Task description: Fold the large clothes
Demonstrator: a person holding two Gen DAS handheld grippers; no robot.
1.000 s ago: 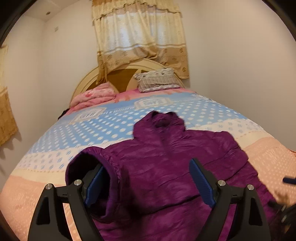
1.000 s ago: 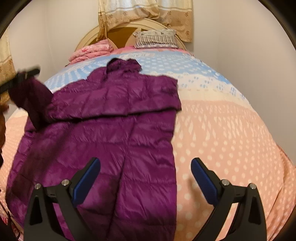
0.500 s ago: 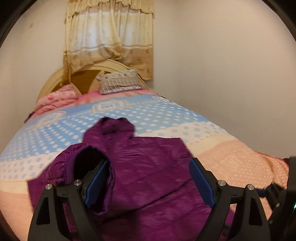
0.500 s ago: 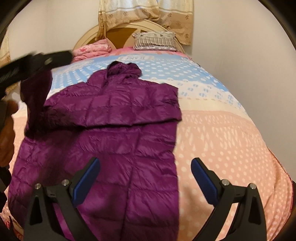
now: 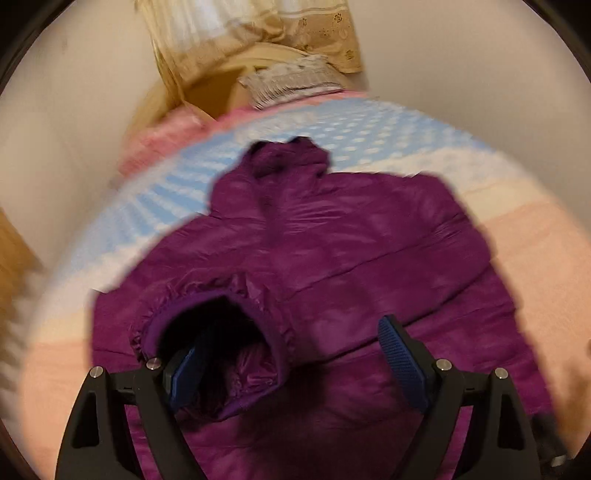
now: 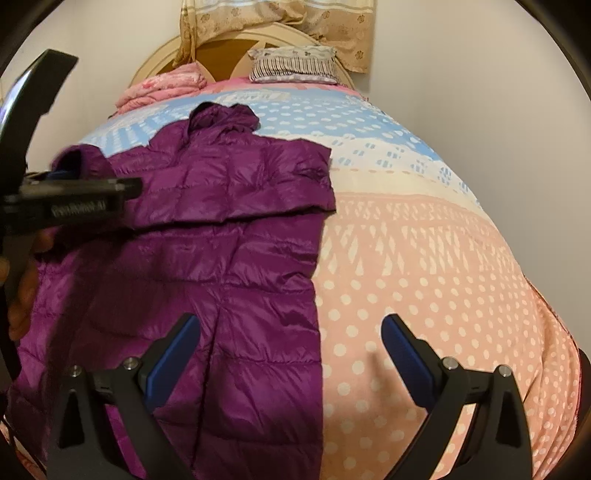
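A purple hooded puffer jacket (image 5: 332,240) lies spread on the bed, hood toward the headboard; it also shows in the right wrist view (image 6: 229,229). My left gripper (image 5: 295,358) is open, and its left finger is inside the open sleeve cuff (image 5: 214,325), which hangs on it and is lifted over the jacket body. That gripper shows from the side in the right wrist view (image 6: 74,195) with the cuff (image 6: 81,158) on it. My right gripper (image 6: 291,354) is open and empty above the jacket's right edge. The right sleeve lies folded across the chest.
The bed (image 6: 424,258) has a pink and blue dotted cover. A striped pillow (image 6: 291,64) and a folded pink blanket (image 6: 162,86) lie by the headboard. Curtains (image 6: 277,18) hang behind. Walls stand close on both sides.
My left gripper has swung the sleeve cuff rightward and inward over the jacket body. The right gripper has barely moved.
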